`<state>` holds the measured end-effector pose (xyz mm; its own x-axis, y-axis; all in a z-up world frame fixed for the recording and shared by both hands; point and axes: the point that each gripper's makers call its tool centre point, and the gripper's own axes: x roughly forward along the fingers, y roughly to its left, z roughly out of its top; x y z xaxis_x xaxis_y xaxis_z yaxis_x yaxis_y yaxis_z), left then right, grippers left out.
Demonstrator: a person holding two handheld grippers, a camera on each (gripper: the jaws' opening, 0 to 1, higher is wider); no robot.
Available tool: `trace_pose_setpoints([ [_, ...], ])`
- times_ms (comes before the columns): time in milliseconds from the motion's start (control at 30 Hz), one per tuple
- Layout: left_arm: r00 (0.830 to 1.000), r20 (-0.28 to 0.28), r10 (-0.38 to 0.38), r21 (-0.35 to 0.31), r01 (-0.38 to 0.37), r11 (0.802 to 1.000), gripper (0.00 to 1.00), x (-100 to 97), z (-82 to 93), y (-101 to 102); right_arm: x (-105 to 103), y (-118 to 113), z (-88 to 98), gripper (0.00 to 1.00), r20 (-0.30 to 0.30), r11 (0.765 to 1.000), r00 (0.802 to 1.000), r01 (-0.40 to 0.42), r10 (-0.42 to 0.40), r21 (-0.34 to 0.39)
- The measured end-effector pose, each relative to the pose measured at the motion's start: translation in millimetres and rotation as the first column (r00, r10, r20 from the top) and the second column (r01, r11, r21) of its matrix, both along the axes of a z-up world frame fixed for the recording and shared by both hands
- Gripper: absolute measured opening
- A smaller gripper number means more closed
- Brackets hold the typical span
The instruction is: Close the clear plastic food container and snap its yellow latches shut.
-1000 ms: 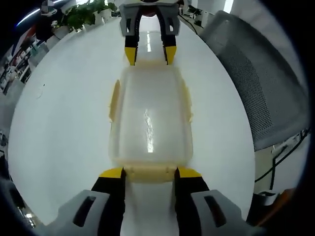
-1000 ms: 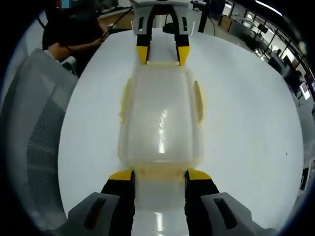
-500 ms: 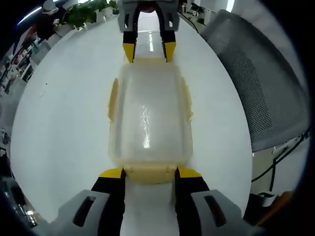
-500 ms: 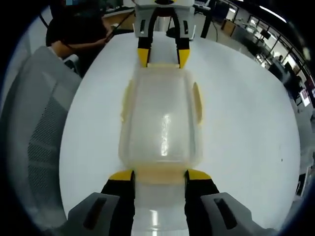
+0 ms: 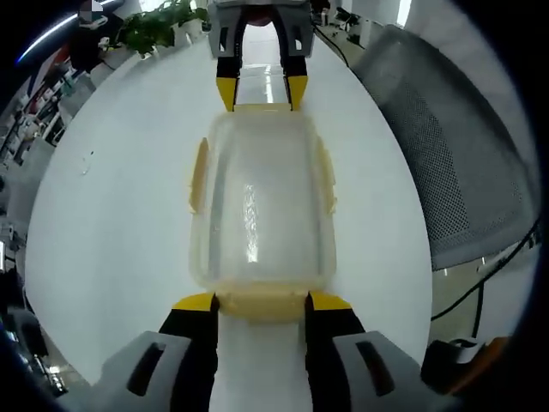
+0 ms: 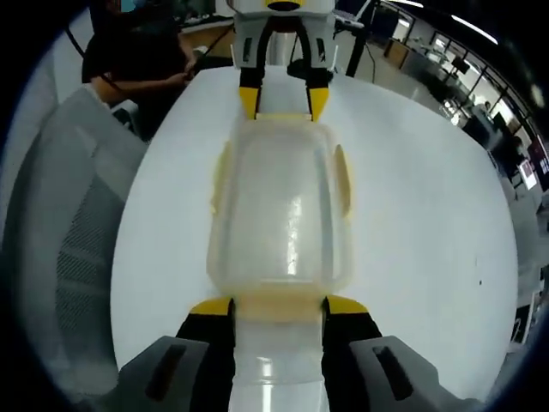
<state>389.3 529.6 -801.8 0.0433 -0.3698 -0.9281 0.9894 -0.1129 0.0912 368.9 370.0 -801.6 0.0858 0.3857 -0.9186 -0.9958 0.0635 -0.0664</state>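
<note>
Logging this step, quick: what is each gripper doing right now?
Left gripper: open, straddling the container's near end latch.
Right gripper: open, straddling the opposite end latch.

An office: mesh chair (image 5: 455,163), potted plants (image 5: 154,26), white table (image 5: 120,197)

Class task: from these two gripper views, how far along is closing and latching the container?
Done: the lid sits on the container. In hand: the left gripper and right gripper each straddle an end latch with open jaws. Left: the side latches look flared out, probably unsnapped.
</note>
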Motion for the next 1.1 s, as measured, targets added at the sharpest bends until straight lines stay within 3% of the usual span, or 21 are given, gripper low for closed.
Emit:
trace_pose_setpoints([
  [1100,0.998,0.049,-0.028,-0.037,0.030,0.999,0.38,4.4,34.4,-24,2,-23,33.1,0.37,0.034,1.000,0.999,0.006,-0.007,0.010],
])
